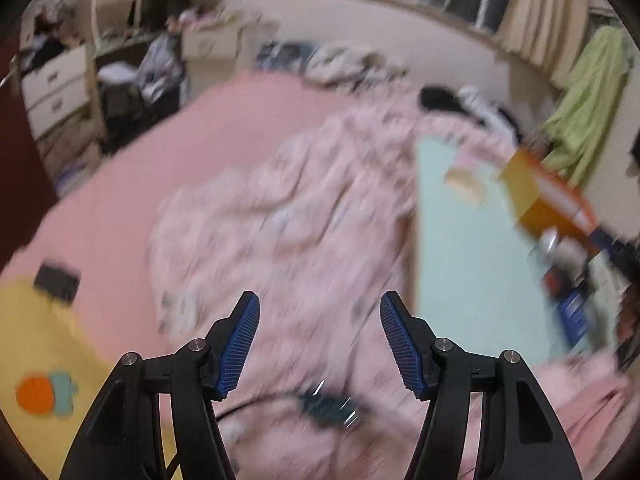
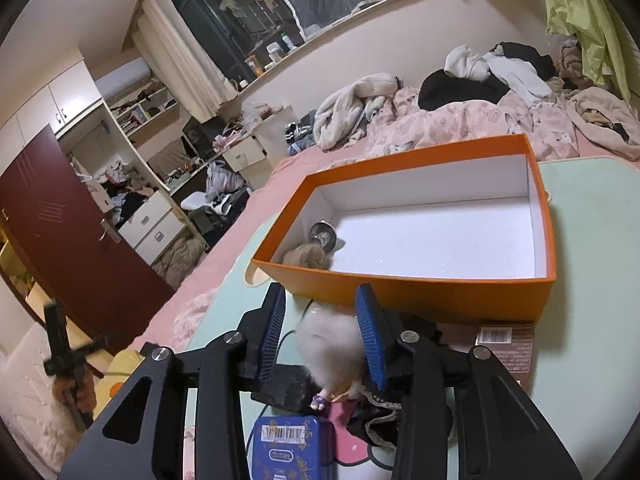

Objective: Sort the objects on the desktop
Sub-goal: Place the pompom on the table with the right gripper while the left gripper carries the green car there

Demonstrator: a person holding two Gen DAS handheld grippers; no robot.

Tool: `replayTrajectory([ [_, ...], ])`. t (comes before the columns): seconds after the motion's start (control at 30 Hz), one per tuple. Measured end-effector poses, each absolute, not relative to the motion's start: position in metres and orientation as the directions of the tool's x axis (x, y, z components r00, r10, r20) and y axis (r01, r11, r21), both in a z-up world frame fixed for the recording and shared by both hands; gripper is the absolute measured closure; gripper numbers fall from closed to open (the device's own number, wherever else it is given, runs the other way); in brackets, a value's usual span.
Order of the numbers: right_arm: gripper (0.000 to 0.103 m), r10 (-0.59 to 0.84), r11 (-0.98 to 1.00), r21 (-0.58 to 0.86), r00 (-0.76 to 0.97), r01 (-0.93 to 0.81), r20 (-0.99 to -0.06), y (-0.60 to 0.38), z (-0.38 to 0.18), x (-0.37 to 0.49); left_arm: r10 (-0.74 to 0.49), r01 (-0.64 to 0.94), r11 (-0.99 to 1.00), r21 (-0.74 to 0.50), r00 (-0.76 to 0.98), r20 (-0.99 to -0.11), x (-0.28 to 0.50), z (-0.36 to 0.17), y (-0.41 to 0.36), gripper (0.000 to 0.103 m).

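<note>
Bed (image 2: 256, 216): pink sheet, with a rumpled pink quilt (image 1: 288, 208) and heaped clothes (image 2: 492, 72) toward the window wall. The left wrist view was heavily blurred.

Table (image 2: 592, 208): pale green top, set over the bed.

Box (image 2: 400, 288): orange outside, white inside, open-topped, standing on the table. It held a brown fluffy ball (image 2: 306, 256) and a small metal cup (image 2: 323, 236), both in the near left corner, touching or nearly so.

Left gripper (image 1: 320, 340): jaws apart, nothing between them, held over the quilt, well apart from the box. A dark cabled item (image 1: 332, 404) lay blurred beneath.

Right gripper (image 2: 320, 332): jaws apart, straddling a white pompom (image 2: 330, 348). The pompom's side met the right pad (image 2: 370, 340); a gap showed at the left pad, so no grip was closed. It sat just before the box's near wall.

Blue tin (image 2: 290, 448): barcoded, on the table beneath the right gripper, beside a black item (image 2: 284, 388) and dark fabric (image 2: 372, 420).

Brown packet (image 2: 508, 344): barcoded, lying against the box's near wall.

Small figure (image 2: 320, 400): under the pompom; whether attached to it, not discernible.
</note>
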State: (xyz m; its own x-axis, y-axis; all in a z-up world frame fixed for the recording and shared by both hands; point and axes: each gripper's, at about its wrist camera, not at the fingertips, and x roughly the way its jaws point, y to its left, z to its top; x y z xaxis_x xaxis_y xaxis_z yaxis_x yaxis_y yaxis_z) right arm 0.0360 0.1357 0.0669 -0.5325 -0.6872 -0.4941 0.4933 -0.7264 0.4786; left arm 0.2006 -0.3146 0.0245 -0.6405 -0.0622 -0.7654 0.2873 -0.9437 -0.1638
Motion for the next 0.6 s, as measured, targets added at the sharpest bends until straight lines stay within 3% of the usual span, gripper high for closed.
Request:
replayTrajectory([
  [0.1, 0.065, -0.68, -0.733, 0.463, -0.535, 0.499, -0.501, 0.13, 0.069, 0.039, 0.02, 0.353, -0.901, -0.252, -0.547, -0.837, 0.221, -0.018, -0.323, 0.078],
  [0.13, 0.065, -0.682, -0.732, 0.46, -0.532, 0.503, -0.502, 0.128, 0.069, 0.04, 0.04, 0.369, -0.885, -0.285, -0.549, -0.835, 0.227, -0.026, -0.326, 0.081],
  [0.2, 0.065, -0.679, -0.734, 0.456, -0.525, 0.504, -0.512, 0.123, 0.068, 0.04, 0.087, 0.412, -0.834, -0.367, -0.558, -0.825, 0.234, -0.037, -0.337, 0.081],
  [0.27, 0.065, -0.678, -0.735, 0.452, -0.514, 0.506, -0.526, 0.118, 0.066, 0.041, 0.216, 0.425, -0.745, -0.514, -0.575, -0.789, 0.229, -0.049, -0.342, 0.08],
  [0.3, 0.065, -0.677, -0.734, 0.448, -0.508, 0.51, -0.532, 0.115, 0.065, 0.042, 0.268, 0.432, -0.705, -0.562, -0.571, -0.776, 0.226, -0.054, -0.346, 0.075],
  [0.33, 0.065, -0.678, -0.734, 0.446, -0.507, 0.512, -0.533, 0.113, 0.066, 0.043, 0.286, 0.436, -0.695, -0.572, -0.563, -0.776, 0.223, -0.057, -0.345, 0.062],
  [0.4, 0.065, -0.678, -0.734, 0.438, -0.511, 0.52, -0.529, 0.111, 0.067, 0.048, 0.309, 0.439, -0.7, -0.563, -0.524, -0.794, 0.217, -0.062, -0.339, 0.048],
  [0.43, 0.065, -0.677, -0.734, 0.435, -0.514, 0.521, -0.526, 0.111, 0.068, 0.05, 0.317, 0.443, -0.708, -0.551, -0.497, -0.808, 0.214, -0.067, -0.334, 0.046],
  [0.57, 0.065, -0.674, -0.738, 0.446, -0.518, 0.507, -0.526, 0.115, 0.066, 0.05, 0.342, 0.493, -0.733, -0.468, -0.327, -0.881, 0.195, -0.096, -0.315, 0.047],
  [0.6, 0.065, -0.674, -0.738, 0.45, -0.52, 0.502, -0.524, 0.117, 0.066, 0.049, 0.334, 0.508, -0.753, -0.417, -0.25, -0.909, 0.188, -0.107, -0.308, 0.053],
])
